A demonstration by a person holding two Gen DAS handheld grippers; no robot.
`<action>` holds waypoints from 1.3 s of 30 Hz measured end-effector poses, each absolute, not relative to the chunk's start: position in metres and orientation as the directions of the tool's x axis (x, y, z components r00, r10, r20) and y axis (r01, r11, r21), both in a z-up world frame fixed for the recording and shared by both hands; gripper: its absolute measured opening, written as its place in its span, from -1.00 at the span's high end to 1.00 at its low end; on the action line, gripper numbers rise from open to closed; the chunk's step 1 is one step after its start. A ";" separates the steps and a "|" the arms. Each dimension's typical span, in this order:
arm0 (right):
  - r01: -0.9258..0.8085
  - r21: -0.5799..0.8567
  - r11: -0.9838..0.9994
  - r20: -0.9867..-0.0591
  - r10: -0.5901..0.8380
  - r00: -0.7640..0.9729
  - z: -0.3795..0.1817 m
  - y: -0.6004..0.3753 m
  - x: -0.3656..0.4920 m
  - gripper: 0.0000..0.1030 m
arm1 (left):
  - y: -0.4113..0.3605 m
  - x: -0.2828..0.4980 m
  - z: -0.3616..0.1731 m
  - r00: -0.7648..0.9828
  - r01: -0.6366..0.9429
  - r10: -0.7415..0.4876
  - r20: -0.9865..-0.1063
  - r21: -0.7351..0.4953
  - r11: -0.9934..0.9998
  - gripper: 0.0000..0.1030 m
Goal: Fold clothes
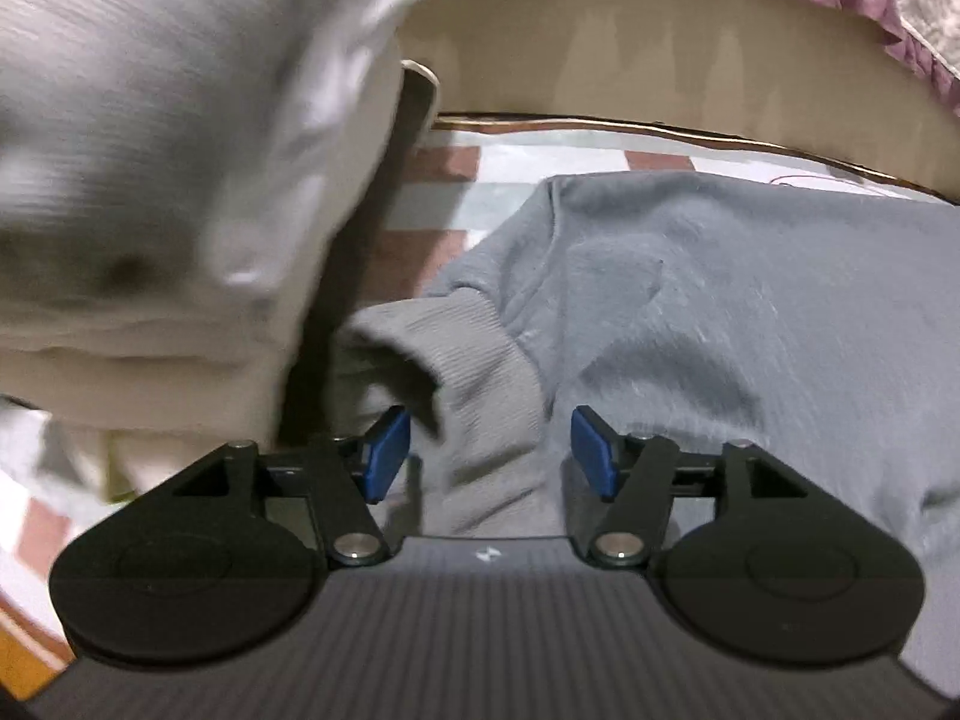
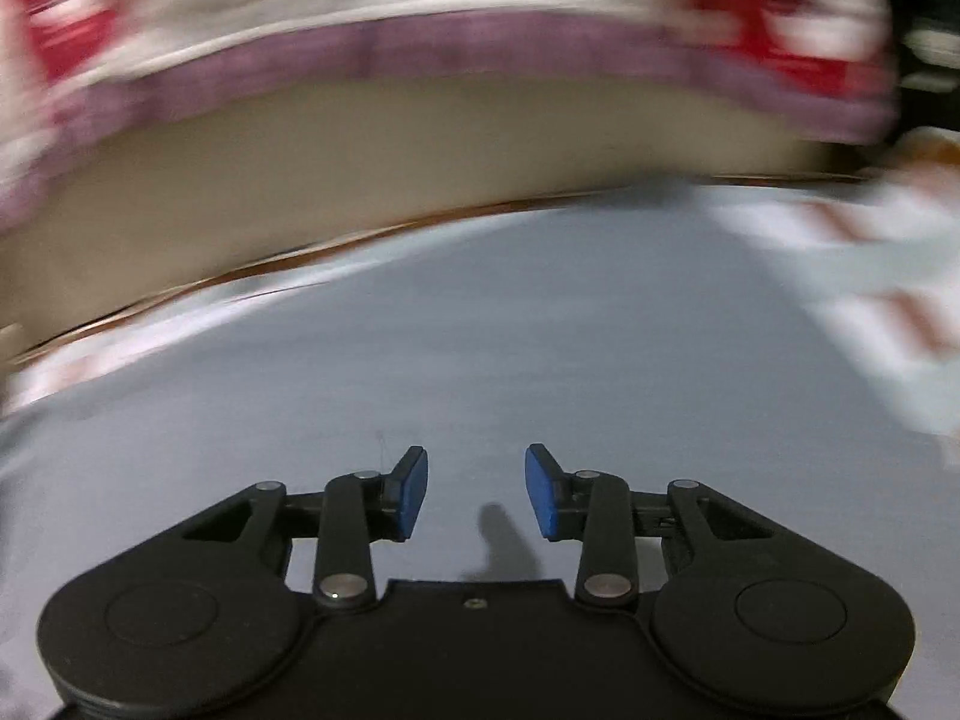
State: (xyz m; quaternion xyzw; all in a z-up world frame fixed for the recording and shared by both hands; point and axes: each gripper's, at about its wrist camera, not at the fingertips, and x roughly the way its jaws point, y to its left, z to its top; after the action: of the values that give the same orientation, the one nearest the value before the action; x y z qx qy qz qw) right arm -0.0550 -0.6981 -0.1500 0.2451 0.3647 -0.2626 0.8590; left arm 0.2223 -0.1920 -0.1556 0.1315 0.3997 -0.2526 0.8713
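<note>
A grey sweatshirt (image 1: 720, 300) lies spread on a checked cloth, its ribbed cuff (image 1: 444, 348) folded in over the body. My left gripper (image 1: 489, 453) is open, its blue pads on either side of the sleeve just below the cuff. A blurred grey and white garment (image 1: 150, 150) hangs close at the upper left of the left wrist view. In the right wrist view, which is motion-blurred, my right gripper (image 2: 476, 492) is open above the flat grey fabric (image 2: 480, 348), with nothing between its pads.
The red-and-white checked cloth (image 1: 438, 204) covers the surface. Behind it runs a beige panel (image 1: 660, 60) topped by a purple-frilled, red-patterned cover (image 2: 420, 54). A dark upright post (image 1: 384, 180) stands left of the sweatshirt.
</note>
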 end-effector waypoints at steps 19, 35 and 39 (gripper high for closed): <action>0.179 0.230 0.957 -0.780 0.071 0.622 -0.160 -0.541 0.042 0.20 | -0.224 0.220 -0.194 0.709 0.536 -0.065 -0.702 0.477 0.697 0.63; -0.304 0.362 0.881 -0.759 0.468 0.452 -0.142 -0.334 -0.008 -0.06 | -0.108 0.155 -0.120 0.503 0.467 -0.340 -0.794 -0.082 0.881 -0.07; -0.429 0.305 0.850 -0.785 0.480 0.392 -0.147 -0.280 -0.019 -0.32 | -0.106 0.151 -0.115 0.520 0.467 -0.346 -0.781 -0.080 0.881 -0.07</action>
State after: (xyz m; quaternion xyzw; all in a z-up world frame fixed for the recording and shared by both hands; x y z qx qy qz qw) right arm -0.0194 -0.2805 -0.1466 0.0265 0.4793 0.2725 0.8338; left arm 0.1509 -0.1062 -0.1153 0.0700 0.4304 -0.2338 0.8690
